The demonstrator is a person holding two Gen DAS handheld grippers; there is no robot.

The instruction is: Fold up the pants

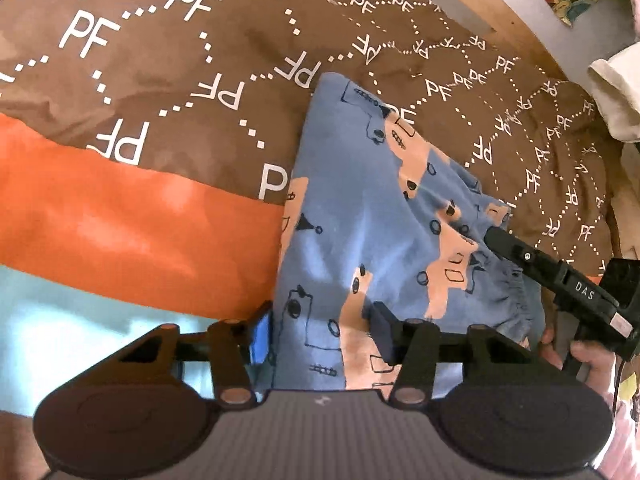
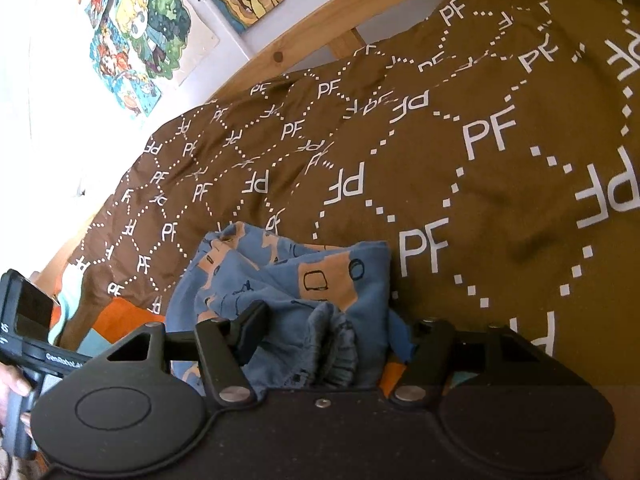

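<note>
Blue pants (image 1: pixel 360 216) with peach patches and black drawings lie folded on a brown "PF" duvet (image 1: pixel 180 80). My left gripper (image 1: pixel 320 332) is open, its jaws wide apart over the near edge of the pants. My right gripper (image 1: pixel 496 240) reaches in from the right at the elastic waistband. In the right wrist view the right gripper (image 2: pixel 328 332) is open, its jaws on either side of the bunched waistband of the pants (image 2: pixel 296 280). The left gripper's body (image 2: pixel 28 332) shows at the left edge.
The duvet has an orange band (image 1: pixel 132 220) and a light blue band (image 1: pixel 80 328). A wooden bed frame (image 2: pixel 320 12) runs along the far side. Posters (image 2: pixel 136 36) hang on the white wall. A white cloth (image 1: pixel 616 88) lies at the right.
</note>
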